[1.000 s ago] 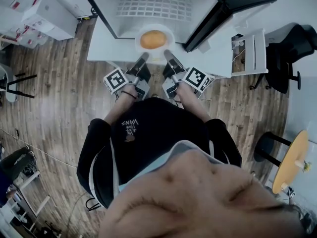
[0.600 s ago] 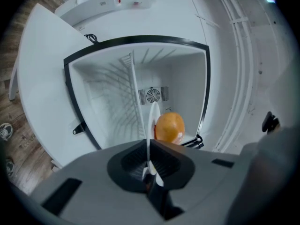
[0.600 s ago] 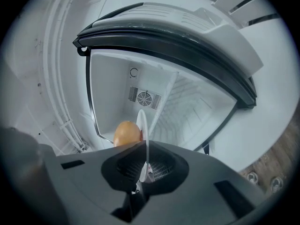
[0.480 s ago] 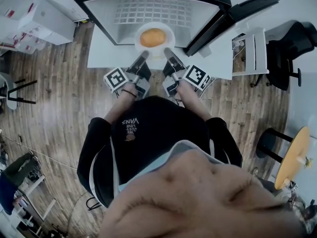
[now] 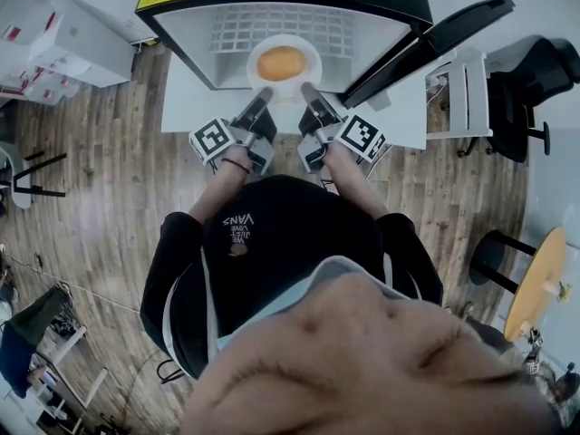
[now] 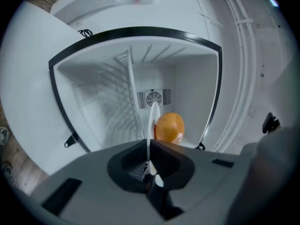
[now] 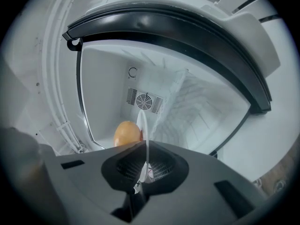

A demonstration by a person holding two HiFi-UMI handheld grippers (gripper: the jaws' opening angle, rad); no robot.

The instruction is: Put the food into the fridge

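A white plate [image 5: 283, 64] carries a round orange piece of food [image 5: 280, 62] at the mouth of the open fridge [image 5: 186, 27]. My left gripper [image 5: 261, 99] is shut on the plate's near-left rim, and my right gripper [image 5: 306, 93] is shut on its near-right rim. In the left gripper view the plate [image 6: 152, 125] shows edge-on between the jaws of the left gripper [image 6: 151, 168], the food [image 6: 169, 128] just right of it. In the right gripper view the plate [image 7: 144, 130] rises from the right gripper [image 7: 143, 172], with the food [image 7: 127, 133] to its left.
The fridge door [image 5: 435, 34] hangs open to the right. A wire shelf [image 5: 281, 21] and a fan vent [image 6: 153, 98] sit deep inside. The fridge stands on a white table [image 5: 181, 98]. A black chair [image 5: 535, 89] is at right, white boxes [image 5: 72, 25] at left.
Both grippers have carried the plate forward, from the table in front of the fridge to just inside its opening. The grip on the plate is unchanged.
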